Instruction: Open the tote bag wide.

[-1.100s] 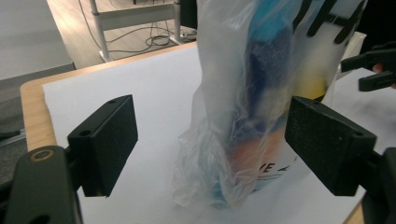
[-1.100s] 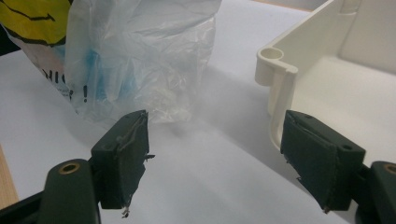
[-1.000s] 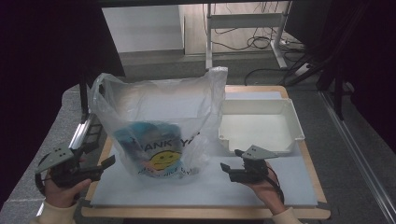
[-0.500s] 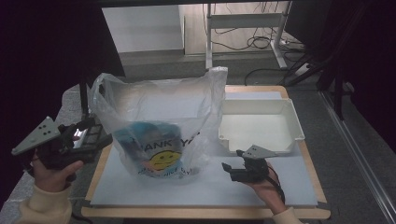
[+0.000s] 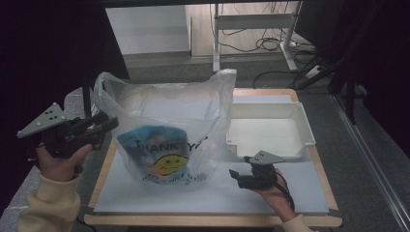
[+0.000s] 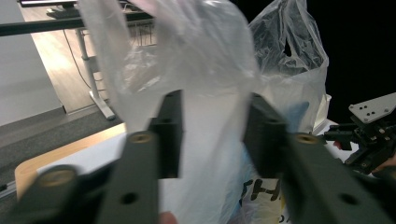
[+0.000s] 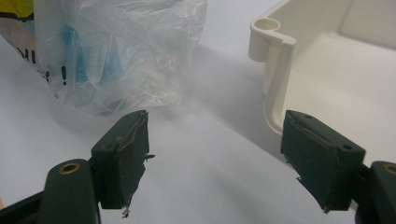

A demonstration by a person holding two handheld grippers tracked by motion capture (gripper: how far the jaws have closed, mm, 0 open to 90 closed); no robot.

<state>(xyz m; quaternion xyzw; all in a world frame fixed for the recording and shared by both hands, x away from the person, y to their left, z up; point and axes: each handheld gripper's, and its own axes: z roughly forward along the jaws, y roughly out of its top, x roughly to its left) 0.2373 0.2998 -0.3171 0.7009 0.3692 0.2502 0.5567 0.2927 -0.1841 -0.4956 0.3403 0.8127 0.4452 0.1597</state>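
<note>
Dark surroundings close in on a wooden desk [image 5: 104, 174] covered by a pale sheet [image 5: 193, 195]; behind it we see a grey floor, a metal frame and loose cables.

On the sheet, left of the middle, stands a clear plastic bag [image 5: 164, 121] with its mouth up. It carries a yellow smiley and dark lettering on the front, and something blue shows through the film low inside. To its right, just beside it, a white tray [image 5: 300, 123] sits toward the far right corner of the desk.

We hold the left gripper [image 5: 104, 126] raised at the bag's left edge, off the desk's left side, pointing toward the bag. In the left gripper view a fold of the bag's film [image 6: 212, 93] hangs between its fingers [image 6: 170, 130], which have just been closing; a gap still stands between them, and we cannot tell whether the pads press on the plastic.

Our right gripper [image 5: 238, 175] rests low on the sheet near the front, right of the bag and in front of the tray. In the right gripper view its fingers [image 7: 123, 154] are spread wide and hold nothing, with bare sheet between them, the bag's bottom corner [image 7: 116, 56] ahead on one side and the tray's rounded corner [image 7: 271, 42] on the other.
</note>
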